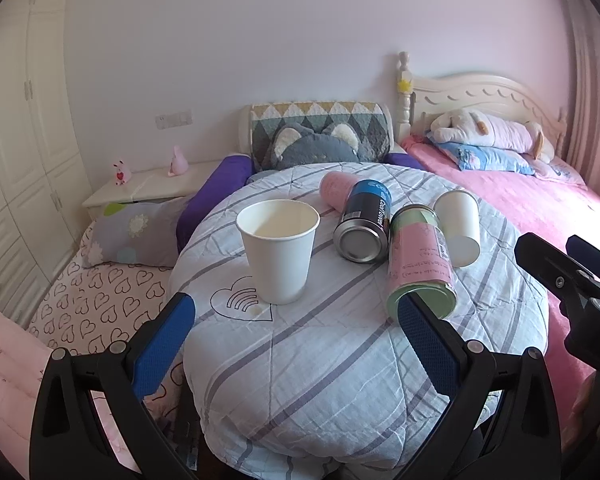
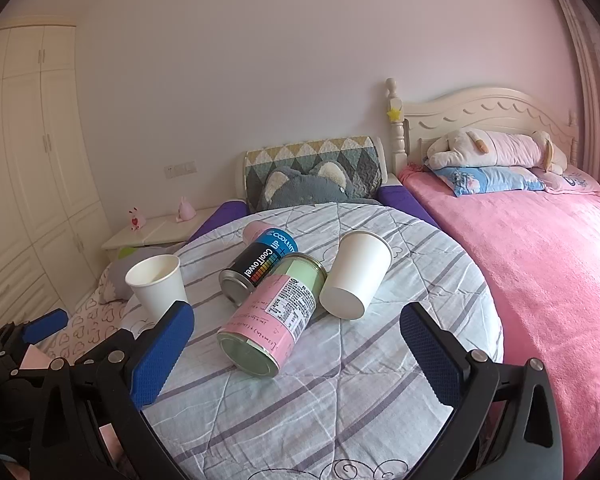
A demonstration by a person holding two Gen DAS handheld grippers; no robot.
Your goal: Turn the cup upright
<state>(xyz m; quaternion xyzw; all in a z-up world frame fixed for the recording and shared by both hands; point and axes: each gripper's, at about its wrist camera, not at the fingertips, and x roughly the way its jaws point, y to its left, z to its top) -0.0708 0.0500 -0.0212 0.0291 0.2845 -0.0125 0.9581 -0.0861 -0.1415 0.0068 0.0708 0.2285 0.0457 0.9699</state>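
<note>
A white paper cup [image 1: 278, 250] stands upright on the round striped quilted table [image 1: 340, 360]; it also shows in the right wrist view [image 2: 158, 286]. A second white paper cup [image 1: 460, 228] lies on its side, base toward me, at the right [image 2: 358, 276]. My left gripper [image 1: 296, 344] is open and empty, just short of the upright cup. My right gripper [image 2: 296, 350] is open and empty, held back from the lying cup; it also shows at the left wrist view's right edge [image 1: 572, 276].
A blue-black can [image 1: 366, 220] and a pink-green can [image 1: 420, 264] lie between the cups; a pink cup [image 1: 336, 188] lies behind them. A pink bed [image 2: 540, 260] is to the right, a heart-print bed [image 1: 92, 304] and white nightstand [image 1: 148, 184] to the left.
</note>
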